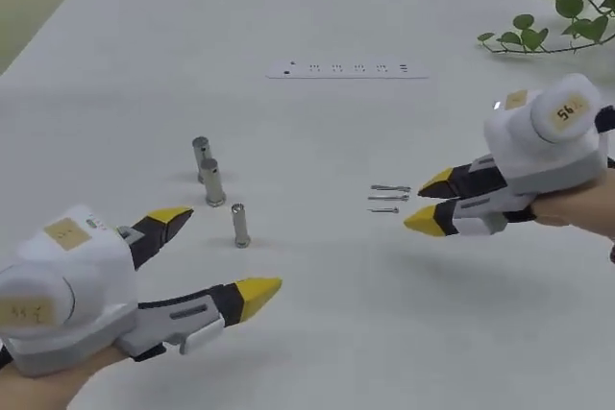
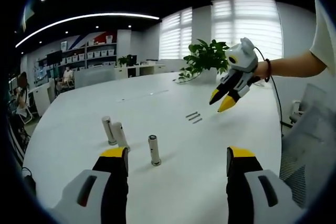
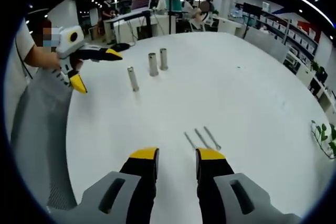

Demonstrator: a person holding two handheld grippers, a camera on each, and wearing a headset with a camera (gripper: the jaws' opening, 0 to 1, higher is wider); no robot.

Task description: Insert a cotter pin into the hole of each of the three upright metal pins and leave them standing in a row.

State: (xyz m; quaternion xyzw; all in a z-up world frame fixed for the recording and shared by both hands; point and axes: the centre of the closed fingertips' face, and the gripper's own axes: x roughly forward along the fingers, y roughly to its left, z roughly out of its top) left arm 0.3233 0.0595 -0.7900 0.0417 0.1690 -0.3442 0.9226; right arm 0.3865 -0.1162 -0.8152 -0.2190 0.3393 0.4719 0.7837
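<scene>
Approaching the first pickup is the step in hand: all three cotter pins (image 1: 389, 198) lie side by side on the worktop (image 1: 336, 333), none yet inserted. They rest on its right-hand half, well in from the far edge. The right hand-held gripper (image 1: 430, 201) is just beside them, jaws released with a narrow gap and holding nothing. The three metal pins (image 1: 212, 182) stand upright in a slanting row on the left-hand half, well apart from the cotter pins. The left hand-held gripper (image 1: 221, 252) is near the closest metal pin (image 1: 240, 225), jaws spread wide and empty. The next move probably calls for closing the right jaws on one thin cotter pin without disturbing its neighbours. The cross-holes are too small to make out.
</scene>
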